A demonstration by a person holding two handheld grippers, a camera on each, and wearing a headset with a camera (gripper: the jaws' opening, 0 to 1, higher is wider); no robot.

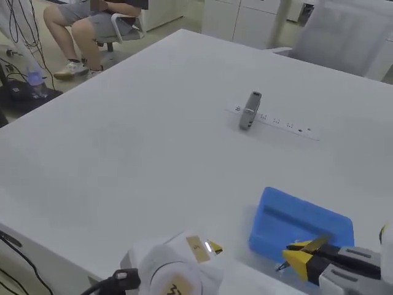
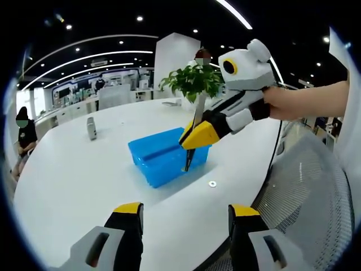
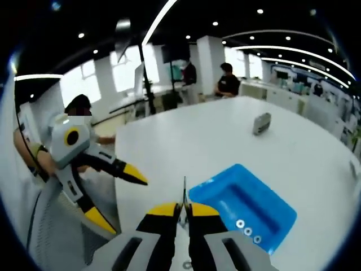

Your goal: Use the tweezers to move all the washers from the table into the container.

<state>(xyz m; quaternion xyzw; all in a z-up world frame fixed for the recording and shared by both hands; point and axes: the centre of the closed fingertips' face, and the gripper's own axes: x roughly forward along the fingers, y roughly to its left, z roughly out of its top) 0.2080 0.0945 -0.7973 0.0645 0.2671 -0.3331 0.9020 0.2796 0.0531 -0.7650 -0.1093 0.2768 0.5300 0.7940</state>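
Bench (image 1: 153,141): white, mostly bare. Container (image 1: 301,221): blue, open-top, at 5 o'clock in head view, near bench edge.

R gripper (image 3: 183,210): jaws pinched tight on tweezers (image 3: 184,195). L gripper (image 2: 185,213): jaws wide, nothing betw. them, aimed at container from bench edge.

Progress, my read: partly done. 3 washers (image 3: 248,231) lie in container, at its 5 o'clock corner in right gripper view. 1 washer (image 2: 212,183) is left on bench, just beside container at its 4 o'clock in left gripper view. More may sit out of frame.

Tweezers: long axis in line w/ R jaws. In left gripper view it's near-upright, tips pointing 6 o'clock, at container's near wall. Can't tell if tips carry anything.
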